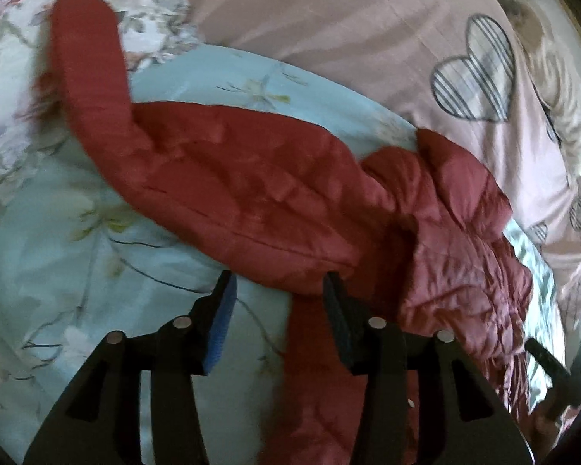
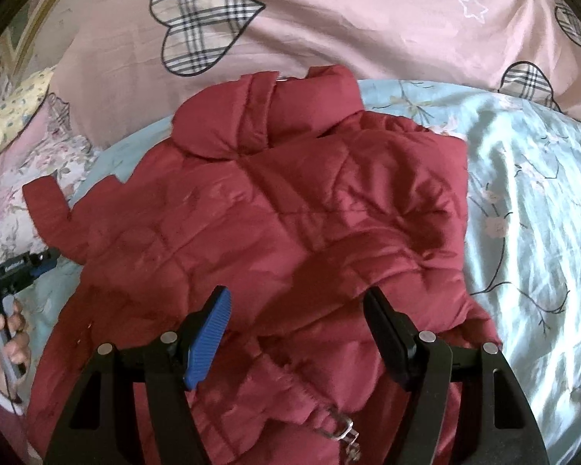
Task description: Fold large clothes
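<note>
A red quilted jacket (image 2: 290, 213) lies on a light blue floral bedspread (image 2: 523, 213), collar toward the pink duvet. In the left wrist view its sleeve (image 1: 220, 182) stretches out to the upper left, with the cuff (image 1: 81, 31) over the floral sheet. My left gripper (image 1: 279, 283) is open, just above the sleeve's lower edge near the armpit, holding nothing. My right gripper (image 2: 296, 298) is open, hovering over the jacket's body, which is folded over on the right. A metal zip pull (image 2: 341, 434) shows at the bottom.
A pink duvet with checked hearts (image 2: 205, 27) lies behind the jacket. A floral pillow (image 1: 11, 58) is at the far left. The left hand-held gripper (image 2: 15, 267) and the person's hand show at the right wrist view's left edge.
</note>
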A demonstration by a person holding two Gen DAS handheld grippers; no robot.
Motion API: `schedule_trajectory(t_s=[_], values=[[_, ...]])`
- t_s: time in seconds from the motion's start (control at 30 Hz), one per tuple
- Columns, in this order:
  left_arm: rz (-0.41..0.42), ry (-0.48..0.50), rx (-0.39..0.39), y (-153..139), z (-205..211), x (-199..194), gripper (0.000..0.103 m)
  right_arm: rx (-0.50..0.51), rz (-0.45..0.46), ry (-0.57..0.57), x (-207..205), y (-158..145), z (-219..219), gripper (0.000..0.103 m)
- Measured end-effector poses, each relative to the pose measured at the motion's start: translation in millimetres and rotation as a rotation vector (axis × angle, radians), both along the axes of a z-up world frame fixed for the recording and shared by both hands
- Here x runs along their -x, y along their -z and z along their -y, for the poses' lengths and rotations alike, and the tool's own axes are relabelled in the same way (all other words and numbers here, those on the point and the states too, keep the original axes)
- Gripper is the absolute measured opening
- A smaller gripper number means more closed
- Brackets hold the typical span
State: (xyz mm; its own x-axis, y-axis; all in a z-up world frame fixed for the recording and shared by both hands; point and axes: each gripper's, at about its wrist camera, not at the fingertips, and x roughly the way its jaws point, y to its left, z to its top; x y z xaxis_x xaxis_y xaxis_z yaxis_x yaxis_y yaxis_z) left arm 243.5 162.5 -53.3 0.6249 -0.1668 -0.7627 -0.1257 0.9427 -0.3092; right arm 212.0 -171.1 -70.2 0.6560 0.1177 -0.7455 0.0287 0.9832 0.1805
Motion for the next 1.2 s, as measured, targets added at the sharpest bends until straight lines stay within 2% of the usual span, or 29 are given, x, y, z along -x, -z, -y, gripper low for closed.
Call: schedule_trajectory(t_s=[0.07,0.23,0.3,0.37,0.47,0.57,0.63,0.67,0.7,0.8,1.0,1.2], values=[[0.007,-0.043,-0.021,-2,-10,0,0.057,-0.005,-0.008,-0.012,3,1,-3,0.072],[0.002,-0.164,-0.054,-8,-51,-14,0.059,-0.011,-0.019,-0.035,12,0,-11,0.072],[-0.012,-0.233,-0.042,-11,-73,-25,0.073,-0.016,-0.02,-0.042,16,-1,-13,0.072],[-0.003,-0.312,-0.046,-12,-92,-36,0.078,-0.025,-0.025,-0.049,19,-1,-14,0.072],[0.007,-0.384,-0.053,-13,-117,-60,0.078,-0.034,-0.028,-0.053,22,-2,-16,0.072],[0.022,-0.406,0.008,-10,-142,-87,0.077,-0.038,-0.029,-0.059,30,-4,-15,0.072],[0.04,-0.4,0.036,-11,-147,-93,0.056,-0.038,-0.027,-0.058,33,-6,-13,0.072],[0.05,-0.385,0.053,-13,-148,-94,0.032,-0.039,-0.023,-0.054,36,-7,-11,0.072],[0.049,-0.365,0.056,-15,-146,-95,0.015,-0.042,-0.018,-0.048,38,-8,-10,0.072],[0.097,-0.316,0.074,-24,-132,-85,0.009,-0.062,0.001,-0.029,43,-10,-3,0.072],[0.208,-0.155,0.102,-45,-75,-45,0.008,-0.1,-0.001,-0.006,43,-7,6,0.072],[0.251,-0.021,0.147,-59,-24,-24,0.008,-0.113,-0.011,-0.008,46,-3,8,0.072]])
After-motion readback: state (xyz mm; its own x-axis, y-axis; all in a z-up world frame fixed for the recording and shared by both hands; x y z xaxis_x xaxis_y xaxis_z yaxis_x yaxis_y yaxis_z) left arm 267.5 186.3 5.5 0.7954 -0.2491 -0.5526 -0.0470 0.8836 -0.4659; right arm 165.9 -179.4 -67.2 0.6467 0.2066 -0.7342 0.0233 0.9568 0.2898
